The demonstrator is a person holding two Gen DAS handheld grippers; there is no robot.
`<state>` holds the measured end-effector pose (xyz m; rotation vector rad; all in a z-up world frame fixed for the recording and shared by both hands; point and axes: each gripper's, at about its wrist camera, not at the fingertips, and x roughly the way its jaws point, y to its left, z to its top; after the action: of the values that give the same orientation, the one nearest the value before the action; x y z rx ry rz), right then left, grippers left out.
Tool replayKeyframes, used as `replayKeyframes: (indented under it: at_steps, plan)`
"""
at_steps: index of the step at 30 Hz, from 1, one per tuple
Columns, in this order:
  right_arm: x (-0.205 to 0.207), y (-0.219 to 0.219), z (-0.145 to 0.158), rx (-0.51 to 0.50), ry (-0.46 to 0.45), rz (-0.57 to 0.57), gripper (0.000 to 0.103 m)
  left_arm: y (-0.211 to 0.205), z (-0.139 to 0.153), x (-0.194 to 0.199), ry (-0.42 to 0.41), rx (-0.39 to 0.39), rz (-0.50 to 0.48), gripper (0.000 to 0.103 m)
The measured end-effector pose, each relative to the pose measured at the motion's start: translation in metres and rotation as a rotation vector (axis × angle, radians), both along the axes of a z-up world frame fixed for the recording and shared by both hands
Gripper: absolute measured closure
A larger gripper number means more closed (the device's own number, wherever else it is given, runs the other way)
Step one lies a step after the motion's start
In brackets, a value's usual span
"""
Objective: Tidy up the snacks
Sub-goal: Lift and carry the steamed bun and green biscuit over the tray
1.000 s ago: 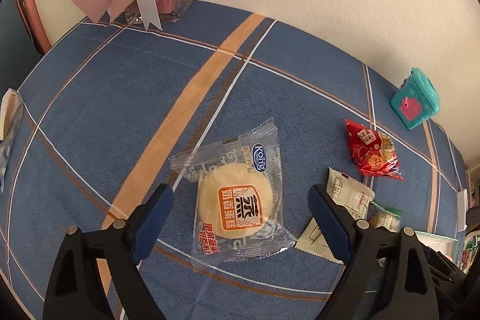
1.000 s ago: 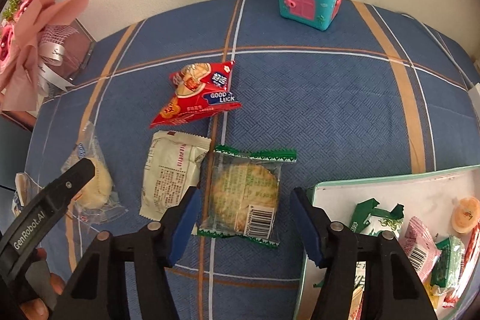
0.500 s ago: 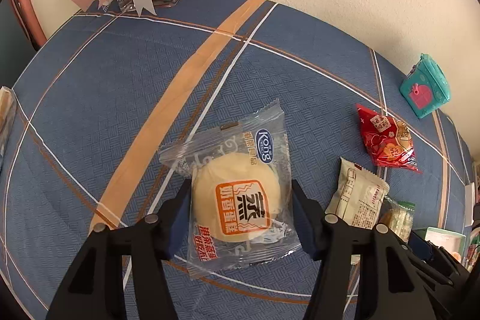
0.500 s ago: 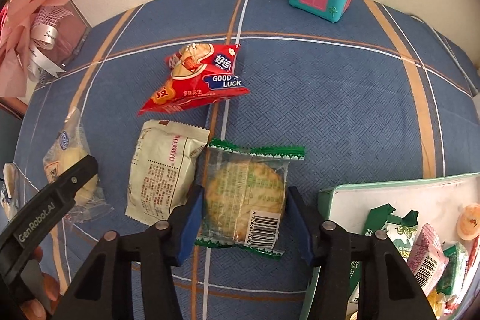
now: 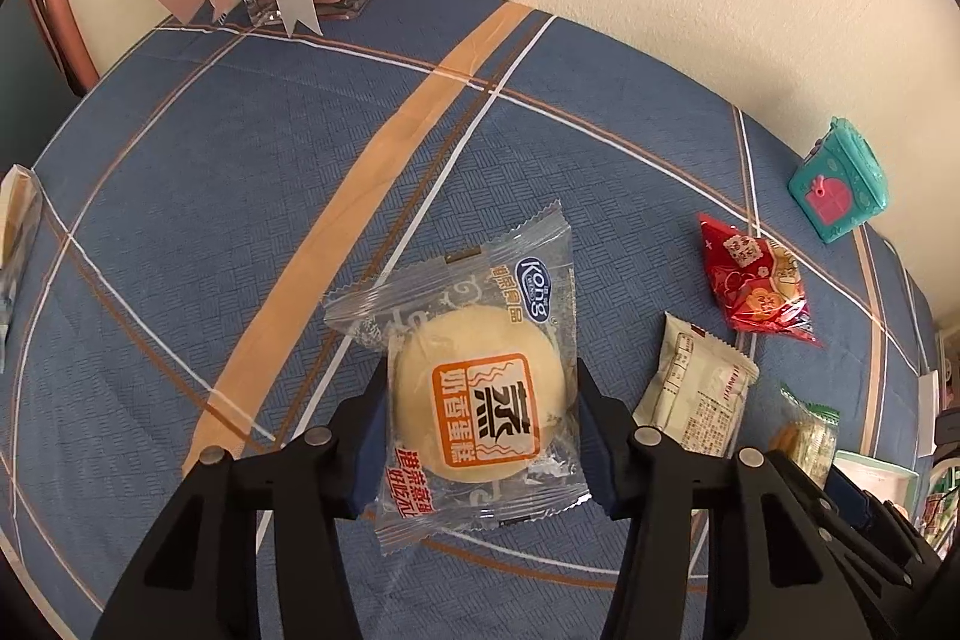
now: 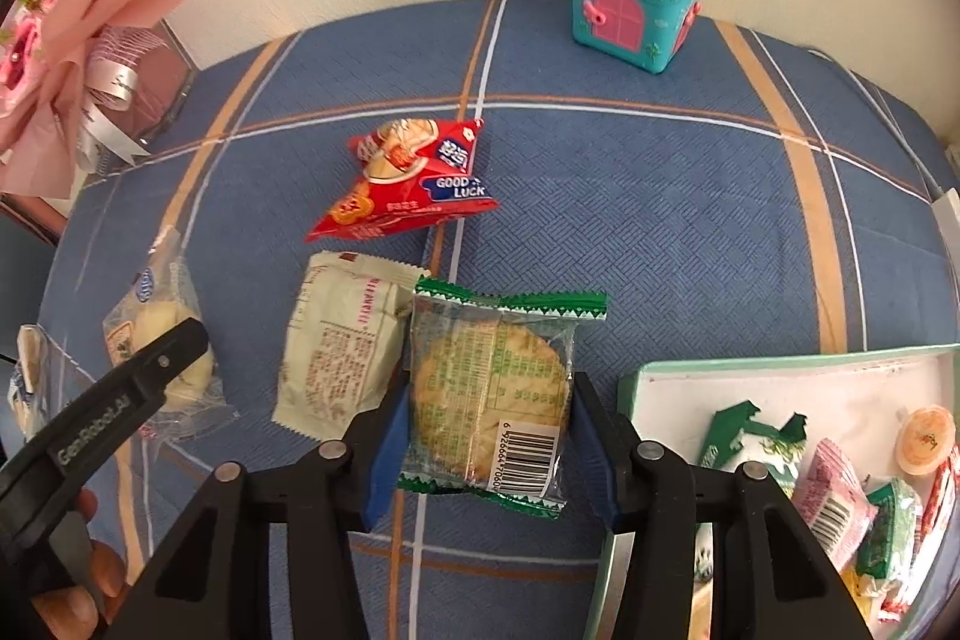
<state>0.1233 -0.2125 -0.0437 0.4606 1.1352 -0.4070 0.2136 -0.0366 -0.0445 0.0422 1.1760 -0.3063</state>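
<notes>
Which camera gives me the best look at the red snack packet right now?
The right wrist view: the red snack packet lies near mid-frame, printed face and "GOOD LUCK" readable. The left wrist view shows it only toward the right edge, smaller and warped by the fisheye.

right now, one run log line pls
left gripper: shut on steamed cake pack | right gripper: shut on cracker pack | tray: partly filled

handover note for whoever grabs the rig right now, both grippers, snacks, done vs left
Left gripper: shut on the steamed cake pack.
Right gripper: shut on the green cracker pack.
On the cloth: white snack pack, red GOOD LUCK bag.
Done: several snacks already in the tray.
Left: carry both gripped packs to the tray, then the white and red ones.
</notes>
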Motion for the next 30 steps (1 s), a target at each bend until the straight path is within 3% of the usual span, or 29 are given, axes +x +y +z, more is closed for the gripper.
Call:
replayKeyframes:
  at_steps: [22,30]
  plan:
    - [-0.083,0.027,0.054,0.002,-0.072,-0.023,0.05,0.005,0.073,-0.067,-0.098,0.005,-0.027,0.048]
    - [-0.121,0.021,0.065,0.013,-0.091,-0.066,0.05,-0.01,0.098,-0.11,-0.168,0.011,-0.094,0.048]
